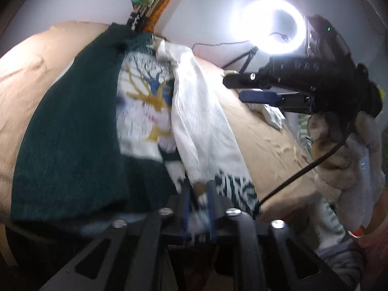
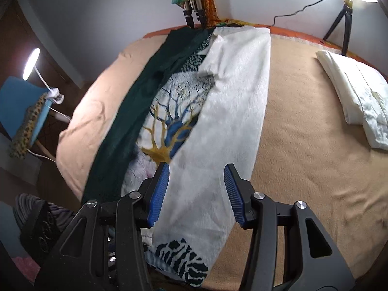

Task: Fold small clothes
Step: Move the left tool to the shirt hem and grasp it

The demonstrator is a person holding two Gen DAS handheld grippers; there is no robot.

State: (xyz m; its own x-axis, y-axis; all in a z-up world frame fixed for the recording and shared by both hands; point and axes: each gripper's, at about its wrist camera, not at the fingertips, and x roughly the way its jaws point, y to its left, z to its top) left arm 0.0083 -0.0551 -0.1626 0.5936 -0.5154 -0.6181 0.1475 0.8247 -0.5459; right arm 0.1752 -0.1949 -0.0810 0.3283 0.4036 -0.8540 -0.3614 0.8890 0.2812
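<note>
step: lengthwise fold of printed cloth (image 2: 218,111) on bed (image 2: 303,145) | left gripper (image 1: 197,203) pinching near hem | right gripper (image 2: 196,189) spread above | next: likely grasp near edge.

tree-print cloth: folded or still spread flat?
Partly folded. The tree-print cloth has its white underside flap turned over the print; left tongs pinch its near edge.

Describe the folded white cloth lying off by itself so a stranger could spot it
Start at the tan blanket covering the bed. At its far right edge, near the tripod, lies the folded white cloth. Unlike the tree-printed garment mid-bed, it is plain and small.
</note>
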